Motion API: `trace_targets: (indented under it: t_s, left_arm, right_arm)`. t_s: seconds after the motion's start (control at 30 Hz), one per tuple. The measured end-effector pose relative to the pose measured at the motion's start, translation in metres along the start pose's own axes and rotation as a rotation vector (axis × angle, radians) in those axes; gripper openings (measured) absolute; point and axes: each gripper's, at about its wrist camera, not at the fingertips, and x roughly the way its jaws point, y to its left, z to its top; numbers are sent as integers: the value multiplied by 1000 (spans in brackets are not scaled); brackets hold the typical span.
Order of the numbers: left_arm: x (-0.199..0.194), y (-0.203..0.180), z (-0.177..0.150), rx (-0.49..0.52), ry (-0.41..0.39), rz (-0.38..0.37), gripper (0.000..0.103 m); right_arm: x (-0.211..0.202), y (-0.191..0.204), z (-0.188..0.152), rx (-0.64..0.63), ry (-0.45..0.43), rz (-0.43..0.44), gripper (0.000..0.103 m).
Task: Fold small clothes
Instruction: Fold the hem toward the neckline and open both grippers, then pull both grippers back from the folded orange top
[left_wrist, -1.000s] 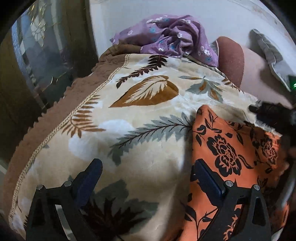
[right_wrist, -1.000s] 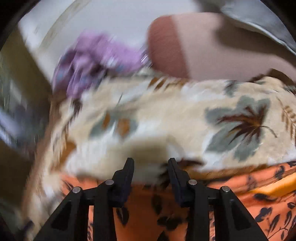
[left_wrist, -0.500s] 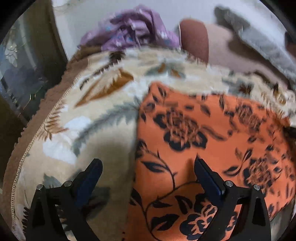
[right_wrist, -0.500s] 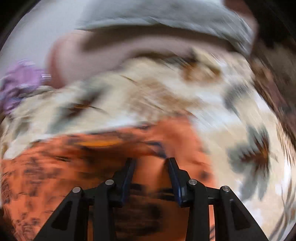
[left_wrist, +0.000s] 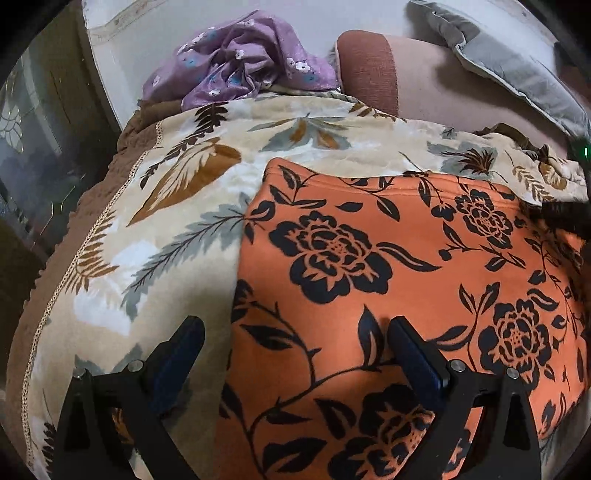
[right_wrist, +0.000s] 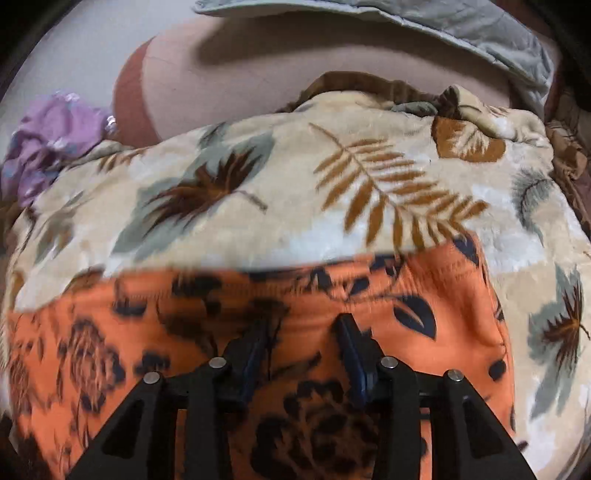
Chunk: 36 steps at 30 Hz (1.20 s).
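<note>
Already spread flat on leaf-print beige blanket (left_wrist: 177, 236): orange black-flowered garment (left_wrist: 369, 280); folds pending. Left tool (left_wrist: 295, 343) wide, empty; right tool (right_wrist: 301, 339) half-parted, just widening, gripping nothing.

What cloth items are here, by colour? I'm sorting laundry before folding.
Orange cloth with black flowers: 1
Crumpled purple floral cloth: 1
Cream leaf-print plush blanket: 1
Grey cushion: 1
Total: 4

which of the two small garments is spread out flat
The orange garment with black flowers, spread flat on the leaf-print blanket; the purple one is crumpled.
</note>
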Motion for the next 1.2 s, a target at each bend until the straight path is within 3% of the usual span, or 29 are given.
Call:
trace_targets:
  t_s: [0.27,0.33,0.43,0.67,0.83,1.0,1.1,1.2]
  left_arm:
    - [0,-4,-1,3,1,-9,99]
    - [-1,-4,-2,-1,-7,8,99]
    - [-3,-4,-1,-3,-21,14,99]
    - [-6,-4,2,-8,-52,27,99]
    - [-9,-3,3,-15,-66,19,99]
    - [-12,-1,3,-32,-65,7,99]
    - [-15,-2,2,-23,-76,13,99]
    - [-19,-3,-1,-16,-82,12,99]
  right_arm:
    - [-45,-43,-3,49,-108,-4,46]
    - [-46,-58,-7,45,-85,-39,46]
    - [-20,-74,-10,64,35,-45,46]
    - [-51,-70,-17,64,-27,4,47]
    - [-86,-62,-45,-15,-37,28,47]
    - [-106,-63,-93,-37,16,74,47]
    - [-104,-63,-120,-55,67,61,47]
    - [-115,-65,-135,-67,47,57,47]
